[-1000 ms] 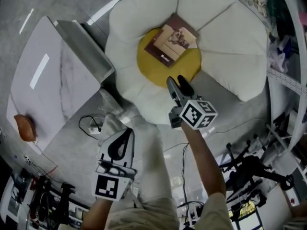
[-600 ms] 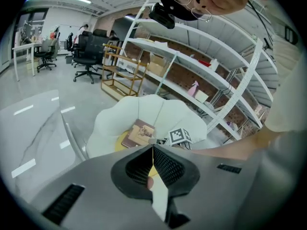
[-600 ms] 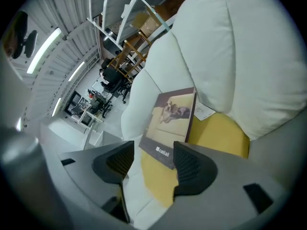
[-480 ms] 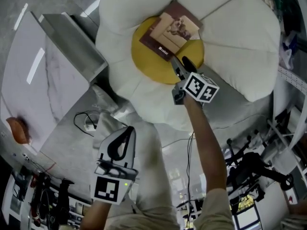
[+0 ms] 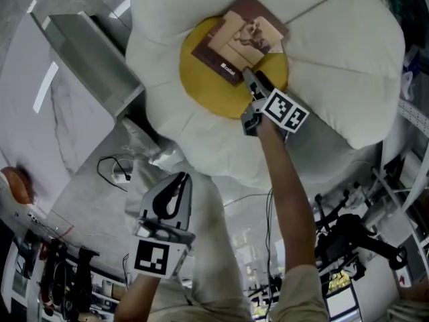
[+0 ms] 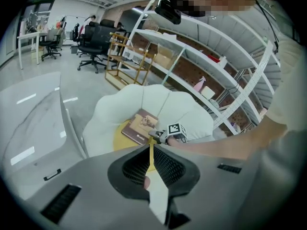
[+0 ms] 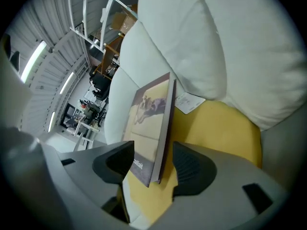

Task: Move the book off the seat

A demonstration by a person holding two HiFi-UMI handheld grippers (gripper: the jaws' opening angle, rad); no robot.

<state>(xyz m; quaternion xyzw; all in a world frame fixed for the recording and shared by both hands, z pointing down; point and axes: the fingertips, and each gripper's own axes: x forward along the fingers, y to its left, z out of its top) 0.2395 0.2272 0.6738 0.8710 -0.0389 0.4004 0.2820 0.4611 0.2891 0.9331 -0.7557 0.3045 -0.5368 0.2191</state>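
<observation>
A brown book (image 5: 238,37) with a pale picture cover lies flat on the yellow round middle (image 5: 218,92) of a white petal-shaped seat (image 5: 335,52). My right gripper (image 5: 253,79) is stretched out to the book's near corner. In the right gripper view the book (image 7: 151,123) has that corner between the open jaws of the right gripper (image 7: 153,159), and the pads stand clear of it. My left gripper (image 5: 179,180) hangs low over the floor, well short of the seat. Its jaws (image 6: 151,150) are shut on nothing, and beyond them the book (image 6: 141,127) shows.
A white marble-look table (image 5: 60,113) with a grey side panel stands left of the seat. A brown object (image 5: 13,183) lies at its far edge. A cable and plug (image 5: 114,173) lie on the floor. A black chair base (image 5: 348,237) and shelving stand at right. A paper tag (image 7: 189,102) lies beside the book.
My right gripper has moved forward over the seat until the book's near corner lies between its jaws. The left gripper has stayed low, almost where it was.
</observation>
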